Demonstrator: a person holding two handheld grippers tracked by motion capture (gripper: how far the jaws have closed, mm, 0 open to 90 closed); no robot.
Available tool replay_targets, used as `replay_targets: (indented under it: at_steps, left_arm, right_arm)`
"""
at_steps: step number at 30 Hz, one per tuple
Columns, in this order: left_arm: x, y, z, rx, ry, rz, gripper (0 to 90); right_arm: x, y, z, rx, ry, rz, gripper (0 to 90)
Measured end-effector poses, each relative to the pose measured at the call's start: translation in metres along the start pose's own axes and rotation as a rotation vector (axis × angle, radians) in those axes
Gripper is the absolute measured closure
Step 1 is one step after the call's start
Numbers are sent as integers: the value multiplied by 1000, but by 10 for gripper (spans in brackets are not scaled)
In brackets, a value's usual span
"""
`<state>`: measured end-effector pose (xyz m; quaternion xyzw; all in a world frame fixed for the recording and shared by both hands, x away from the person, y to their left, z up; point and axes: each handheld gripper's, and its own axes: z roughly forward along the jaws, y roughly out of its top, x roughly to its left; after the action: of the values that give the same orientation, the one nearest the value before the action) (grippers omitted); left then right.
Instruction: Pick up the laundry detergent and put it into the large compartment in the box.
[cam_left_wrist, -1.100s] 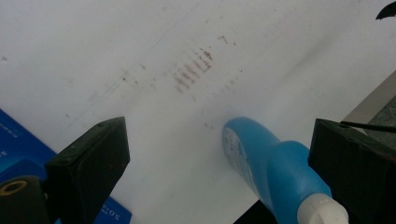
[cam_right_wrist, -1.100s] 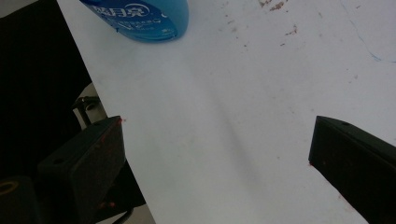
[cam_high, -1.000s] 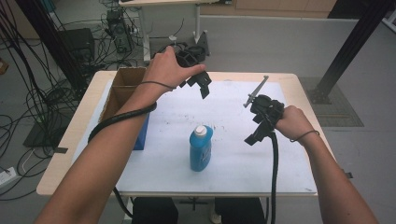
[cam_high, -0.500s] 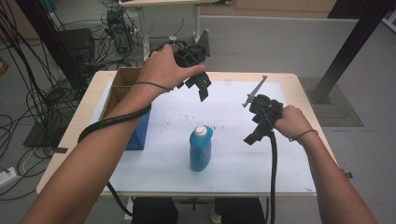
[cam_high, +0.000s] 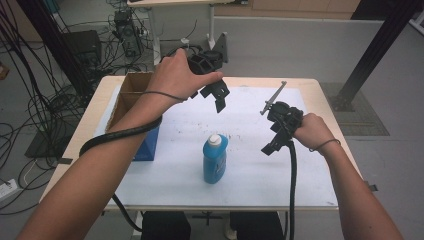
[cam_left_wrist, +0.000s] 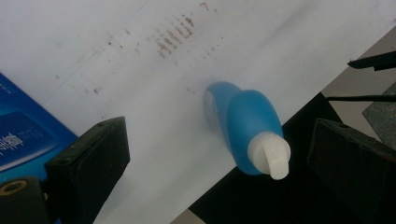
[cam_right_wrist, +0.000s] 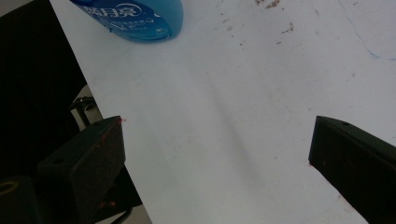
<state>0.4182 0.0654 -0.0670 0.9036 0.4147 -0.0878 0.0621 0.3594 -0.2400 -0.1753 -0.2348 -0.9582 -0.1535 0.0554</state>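
Now the blue bottle (cam_high: 215, 159) stands at the frame's lower centre, untouched. Left gripper (cam_high: 216, 96) at upper centre and right gripper (cam_high: 278, 131) at right are both wide apart; probably the approach step, next descending around the bottle.

The high view looks forward and down from above the person's side, taking in the whole white-topped table (cam_high: 310, 165). The left gripper view looks steeply down from well above; the right gripper view sits closer to the surface. All three share the upright blue plastic bottle (cam_high: 215, 159) (cam_left_wrist: 247, 128) (cam_right_wrist: 135, 18).
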Motion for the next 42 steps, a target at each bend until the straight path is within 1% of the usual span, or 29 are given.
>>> replay_targets:
  at_steps: [2,4,5,6,11,15,17,19,20,26,29,36,38,42]
  left_arm:
    - [-1,0,0,2,-1,-1,58]
    - [-3,-1,-1,6,-3,2,57]
    - [-7,-3,-1,7,2,7,57]
    - [-7,-3,-1,7,2,7,56]
    - [-21,-6,-1,14,22,17,57]
    - [-29,-9,-1,21,28,19,58]
    - [-33,-10,0,28,42,21,59]
    - [-33,-10,1,27,40,19,63]
    - [-33,-11,2,34,33,18,63]
    - [-36,-15,5,31,25,3,61]
    - [-42,-14,8,45,33,9,61]
    - [-49,-13,15,55,37,12,61]
    - [-52,-14,18,55,42,4,61]
    - [-56,-13,24,67,54,6,62]
  right_arm:
    - [0,0,0,-1,-1,2,38]
    - [0,0,0,1,-1,2,39]
    - [0,-1,1,1,-3,3,38]
    - [0,-1,1,1,-3,3,38]
    - [2,0,1,2,-8,3,38]
    - [2,0,1,0,-8,3,38]
    - [2,0,1,0,-7,7,38]
    - [3,1,2,1,-8,3,38]
    - [3,1,2,3,-6,4,39]
    - [4,0,2,4,-9,11,37]
    - [4,-1,2,-2,-11,7,38]
    - [4,-2,3,1,-10,8,39]
    - [5,-2,3,3,-12,10,38]
    - [5,-3,3,3,-13,12,38]
